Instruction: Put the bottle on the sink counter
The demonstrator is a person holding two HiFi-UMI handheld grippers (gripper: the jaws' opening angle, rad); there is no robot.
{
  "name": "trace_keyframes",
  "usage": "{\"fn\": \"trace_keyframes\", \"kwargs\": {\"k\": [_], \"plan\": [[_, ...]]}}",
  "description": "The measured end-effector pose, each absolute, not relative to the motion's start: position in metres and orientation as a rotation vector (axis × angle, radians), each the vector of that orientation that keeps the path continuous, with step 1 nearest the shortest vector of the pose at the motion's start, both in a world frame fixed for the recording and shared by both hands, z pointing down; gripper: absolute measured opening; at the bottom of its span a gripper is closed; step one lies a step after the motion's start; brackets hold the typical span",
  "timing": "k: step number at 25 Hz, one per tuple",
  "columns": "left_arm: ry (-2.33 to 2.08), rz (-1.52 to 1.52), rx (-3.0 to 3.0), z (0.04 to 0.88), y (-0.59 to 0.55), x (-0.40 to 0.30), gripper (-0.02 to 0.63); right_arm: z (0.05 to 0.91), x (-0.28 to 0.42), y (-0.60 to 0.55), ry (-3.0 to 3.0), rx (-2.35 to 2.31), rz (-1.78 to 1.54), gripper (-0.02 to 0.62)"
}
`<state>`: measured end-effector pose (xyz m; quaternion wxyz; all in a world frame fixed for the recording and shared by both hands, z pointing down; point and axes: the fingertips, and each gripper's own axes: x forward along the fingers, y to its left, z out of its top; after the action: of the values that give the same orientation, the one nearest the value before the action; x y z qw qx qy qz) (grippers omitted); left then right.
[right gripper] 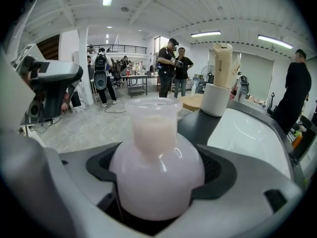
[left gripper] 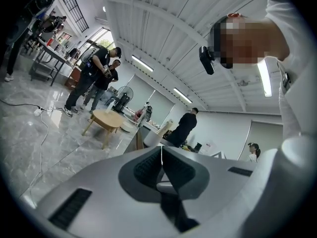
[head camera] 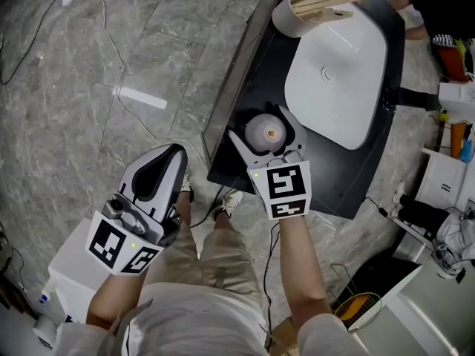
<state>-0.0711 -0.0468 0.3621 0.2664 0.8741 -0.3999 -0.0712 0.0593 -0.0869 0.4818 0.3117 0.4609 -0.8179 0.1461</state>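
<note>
The right gripper (head camera: 269, 148) clamps the upright bottle (right gripper: 156, 172) by its belly over the sink counter's (head camera: 249, 91) near corner, its base perhaps not yet down. The left gripper (left gripper: 161, 152) hangs closed and empty.

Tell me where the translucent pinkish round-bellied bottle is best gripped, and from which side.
Grip the pinkish round-bellied bottle across its wide belly, coming in level from the side. It stands upright, its narrow neck offers less surface, and the belly fills the curved jaws. The right gripper holds it so at the black sink counter.
</note>
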Motion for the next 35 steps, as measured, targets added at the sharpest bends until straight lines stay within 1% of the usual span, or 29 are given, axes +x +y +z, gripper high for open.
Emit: {"fn": "trace_keyframes", "kwargs": {"k": [8,35], "plan": [[-1.059,-0.197,2.366,0.361,-0.044,-0.067,0.017,0.485,0.058,-0.086,-2.142,1.176,0.463,0.423],[-1.067,-0.257,2.347,0.353,-0.042,-0.077,0.017,0.485,0.06,-0.079,-2.11,1.215,0.53,0.423]]}}
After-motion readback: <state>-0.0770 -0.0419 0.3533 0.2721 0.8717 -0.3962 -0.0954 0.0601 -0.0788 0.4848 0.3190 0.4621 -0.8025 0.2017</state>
